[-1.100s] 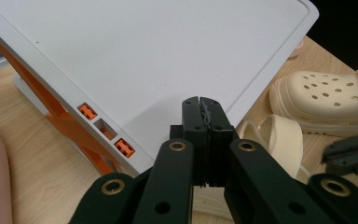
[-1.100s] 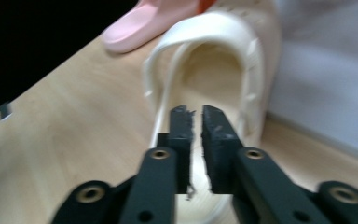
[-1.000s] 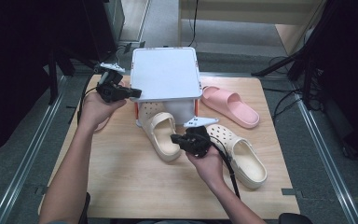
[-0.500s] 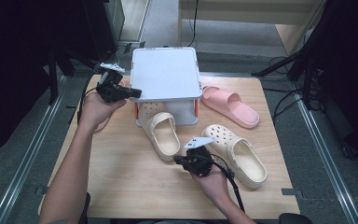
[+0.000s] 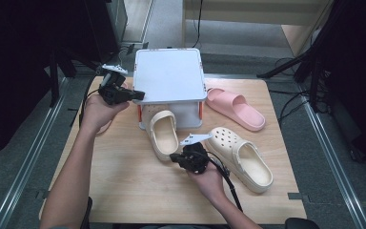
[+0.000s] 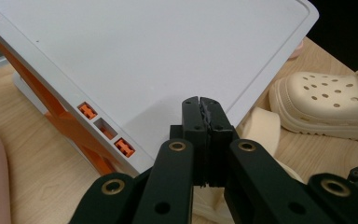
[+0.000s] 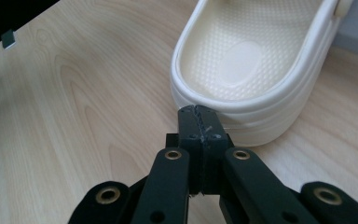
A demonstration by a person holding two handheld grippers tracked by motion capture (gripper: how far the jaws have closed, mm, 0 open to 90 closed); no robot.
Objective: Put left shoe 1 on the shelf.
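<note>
- Your left tongs and right tongs are black, with brass-coloured rivets on the arms.
- The clog by your right tongs is cream, its insole stippled with fine dots.
- The second clog is the same cream, with round holes across the toe.
- The slide sandal is plain pink.
- The rack is light grey on top, with orange clips and legs.
- Your table is pale wood with visible grain.
</note>
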